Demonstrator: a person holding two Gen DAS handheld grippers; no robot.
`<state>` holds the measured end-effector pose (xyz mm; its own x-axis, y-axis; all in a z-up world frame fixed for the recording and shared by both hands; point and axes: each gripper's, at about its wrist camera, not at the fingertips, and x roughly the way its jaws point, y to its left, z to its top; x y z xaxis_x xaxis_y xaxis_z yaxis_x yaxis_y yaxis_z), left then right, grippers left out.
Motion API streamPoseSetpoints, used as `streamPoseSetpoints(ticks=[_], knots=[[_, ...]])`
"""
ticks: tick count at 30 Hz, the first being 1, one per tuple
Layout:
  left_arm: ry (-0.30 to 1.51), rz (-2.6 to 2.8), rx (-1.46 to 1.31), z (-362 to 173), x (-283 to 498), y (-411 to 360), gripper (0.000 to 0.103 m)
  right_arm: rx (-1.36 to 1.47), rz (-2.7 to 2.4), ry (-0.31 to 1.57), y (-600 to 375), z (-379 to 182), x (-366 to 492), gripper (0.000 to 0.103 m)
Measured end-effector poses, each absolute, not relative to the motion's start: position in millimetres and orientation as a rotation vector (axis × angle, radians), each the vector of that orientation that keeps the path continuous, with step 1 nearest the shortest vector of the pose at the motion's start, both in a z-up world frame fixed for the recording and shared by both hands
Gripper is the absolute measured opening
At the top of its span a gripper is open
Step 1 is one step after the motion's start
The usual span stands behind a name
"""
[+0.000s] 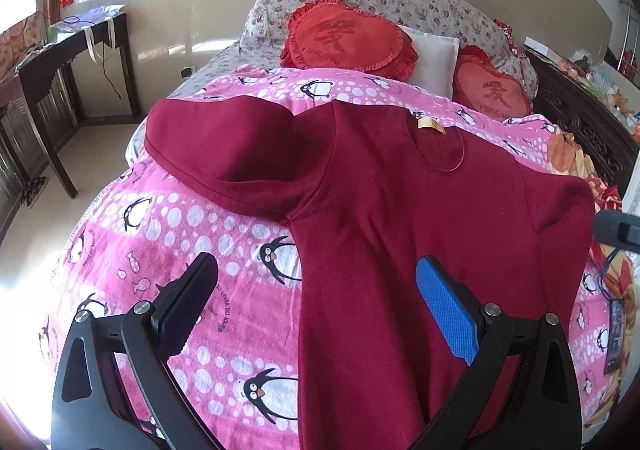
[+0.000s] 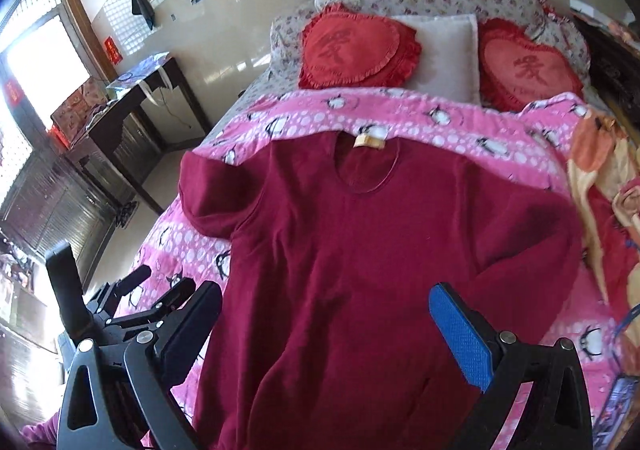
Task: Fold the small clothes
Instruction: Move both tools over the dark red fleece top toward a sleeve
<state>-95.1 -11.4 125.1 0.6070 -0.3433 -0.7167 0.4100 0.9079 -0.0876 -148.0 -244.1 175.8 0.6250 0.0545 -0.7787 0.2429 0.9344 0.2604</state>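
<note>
A dark red long-sleeved top point(image 1: 400, 209) lies spread flat, neck away from me, on a pink penguin blanket point(image 1: 160, 234). Its left sleeve point(image 1: 224, 145) is folded over near the shoulder. A tan label point(image 1: 431, 125) shows at the neck. My left gripper point(image 1: 316, 302) is open and empty, just above the top's lower left edge. In the right wrist view the top point(image 2: 352, 250) fills the middle, and my right gripper point(image 2: 326, 326) is open and empty over its lower part. The left gripper point(image 2: 132, 298) shows at that view's left edge.
Two red heart cushions point(image 1: 344, 35) point(image 1: 490, 87) and a white pillow point(image 1: 434, 57) lie at the head of the bed. A dark wooden desk point(image 1: 68, 61) stands left of the bed. Orange-patterned bedding point(image 2: 600, 185) is bunched on the right.
</note>
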Motion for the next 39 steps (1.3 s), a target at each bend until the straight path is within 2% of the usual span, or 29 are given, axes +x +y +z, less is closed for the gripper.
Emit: streamPoseSetpoints(ticks=[5,15,39], knots=[[0.820,-0.420,0.062,117.0,-82.5,-8.7,0.100,0.350,-0.121,0.897,-241.7,149.7,-127.0,0.103],[0.862,-0.367,0.034,98.5,-51.5,-9.2,0.100,0.311,-0.197,0.850,-249.1,133.5,-107.9,0.103],[0.899,-0.289,0.035,74.7,2.5,7.4,0.100,0.273,-0.219,0.880,-239.2,93.7,-67.1,0.103]])
